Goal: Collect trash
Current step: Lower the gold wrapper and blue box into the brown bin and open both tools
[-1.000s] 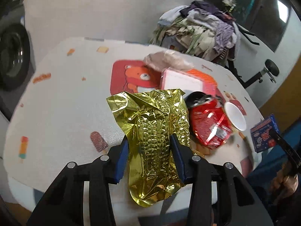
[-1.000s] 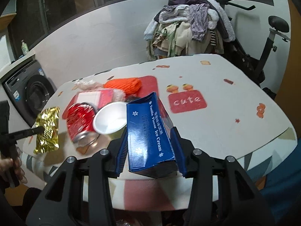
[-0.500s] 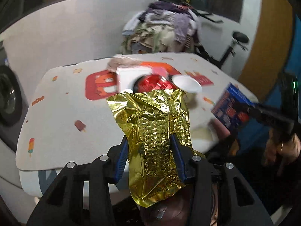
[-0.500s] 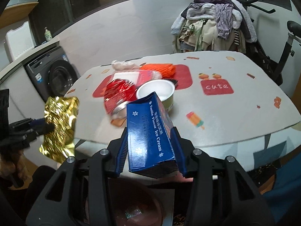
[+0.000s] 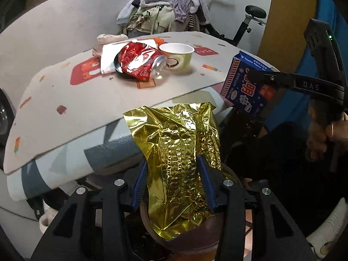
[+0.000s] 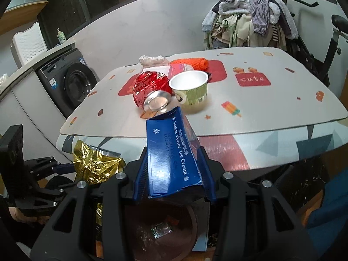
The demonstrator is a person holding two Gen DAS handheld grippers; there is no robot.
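My left gripper [image 5: 173, 182] is shut on a crumpled gold foil wrapper [image 5: 178, 152] and holds it below the table edge, above a brown round bin [image 5: 191, 235]. My right gripper [image 6: 174, 176] is shut on a blue ice cream box [image 6: 171, 158], held over the same brown bin [image 6: 161, 230], which has a small wrapper inside. The box [image 5: 248, 87] and right gripper also show at the right in the left wrist view. The gold wrapper [image 6: 93, 167] shows at the left in the right wrist view. A crushed red can [image 6: 150, 91] and a paper cup [image 6: 191, 89] lie on the table.
The table [image 6: 271, 108] has a patterned white mat with a white packet, an orange knitted item [image 6: 193, 63] and a plastic bag behind the can. A washing machine [image 6: 71, 82] stands at the left. A pile of clothes [image 6: 250, 19] on an exercise bike stands behind the table.
Both grippers have drawn back from the table and dropped below its edge, carrying the gold wrapper and the blue box over the brown bin.
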